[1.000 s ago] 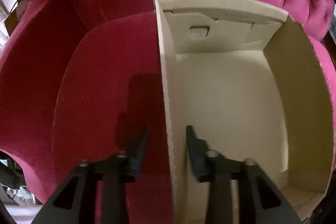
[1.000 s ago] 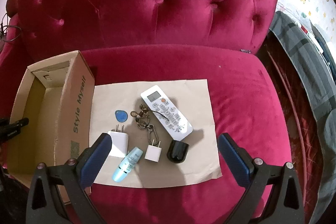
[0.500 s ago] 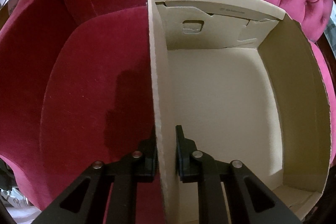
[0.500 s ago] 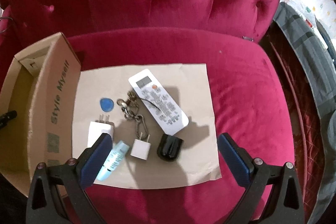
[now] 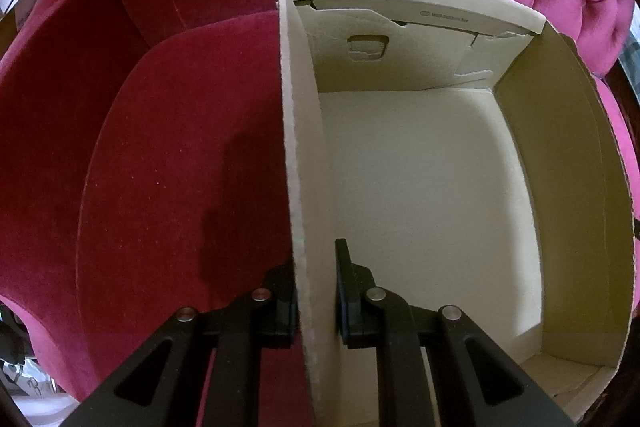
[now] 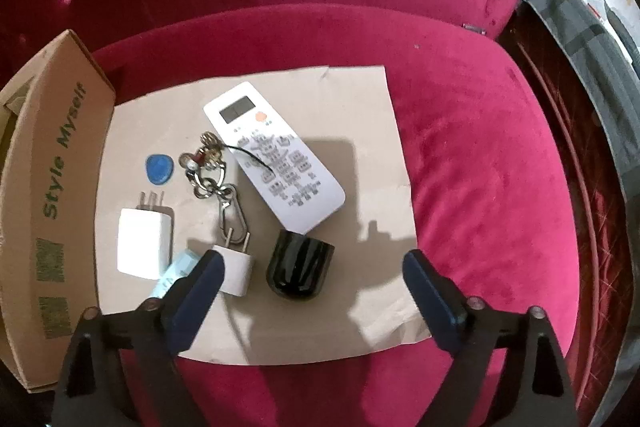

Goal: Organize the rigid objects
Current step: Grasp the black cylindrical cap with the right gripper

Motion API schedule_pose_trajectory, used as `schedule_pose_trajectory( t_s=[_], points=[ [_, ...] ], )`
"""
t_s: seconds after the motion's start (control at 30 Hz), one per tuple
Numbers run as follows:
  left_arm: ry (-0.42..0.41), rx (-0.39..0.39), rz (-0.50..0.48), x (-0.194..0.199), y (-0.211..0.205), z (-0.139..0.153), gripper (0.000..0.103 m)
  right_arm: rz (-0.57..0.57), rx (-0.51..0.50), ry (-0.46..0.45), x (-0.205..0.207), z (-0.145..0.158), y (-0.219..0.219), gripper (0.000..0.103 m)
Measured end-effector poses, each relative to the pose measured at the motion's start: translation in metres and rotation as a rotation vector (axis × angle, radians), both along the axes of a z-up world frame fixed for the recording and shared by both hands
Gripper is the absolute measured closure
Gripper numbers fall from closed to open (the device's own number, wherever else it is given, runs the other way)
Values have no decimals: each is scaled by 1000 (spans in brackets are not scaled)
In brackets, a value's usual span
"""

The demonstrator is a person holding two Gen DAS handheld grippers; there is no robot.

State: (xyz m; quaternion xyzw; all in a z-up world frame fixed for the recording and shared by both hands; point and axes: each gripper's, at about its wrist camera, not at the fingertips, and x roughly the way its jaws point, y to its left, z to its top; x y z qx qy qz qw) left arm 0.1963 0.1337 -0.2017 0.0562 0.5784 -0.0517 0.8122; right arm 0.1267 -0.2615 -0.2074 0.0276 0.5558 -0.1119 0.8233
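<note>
My left claw (image 5: pixel 316 291) clamps the open brown cardboard box's (image 5: pixel 304 131) side wall. My right claw (image 6: pixel 312 277), jaws wide though just closing, hangs around the glossy black rounded cap (image 6: pixel 300 269) on tan paper (image 6: pixel 372 131).

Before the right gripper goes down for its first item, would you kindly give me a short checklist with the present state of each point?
1. Left gripper shut on the cardboard box wall: ok.
2. Box interior free for items: ok, nothing lies in it.
3. Right gripper open, though its jaws have just been closing a little, nothing between them: ok.
4. Black cap lies nearest between the fingers, apart from the remote: ok.
5. Small white charger sits close beside the cap; may get bumped: cannot tell.
6. Paper sheet flat under the items: ok.
</note>
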Motion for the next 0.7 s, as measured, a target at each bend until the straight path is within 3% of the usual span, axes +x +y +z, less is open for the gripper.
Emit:
schedule_pose_trajectory(
  t_s=[0.4, 0.5, 0.7],
  points=[
    [-1, -10, 2, -2, 3, 0, 88, -23, 80, 21, 9, -28, -17, 40],
    [-1, -7, -1, -2, 3, 1, 88, -27, 107, 30, 12, -34, -18, 60],
    [0, -7, -1, -1, 3, 1, 88, -33, 108, 27, 10, -33, -17, 60]
  ],
)
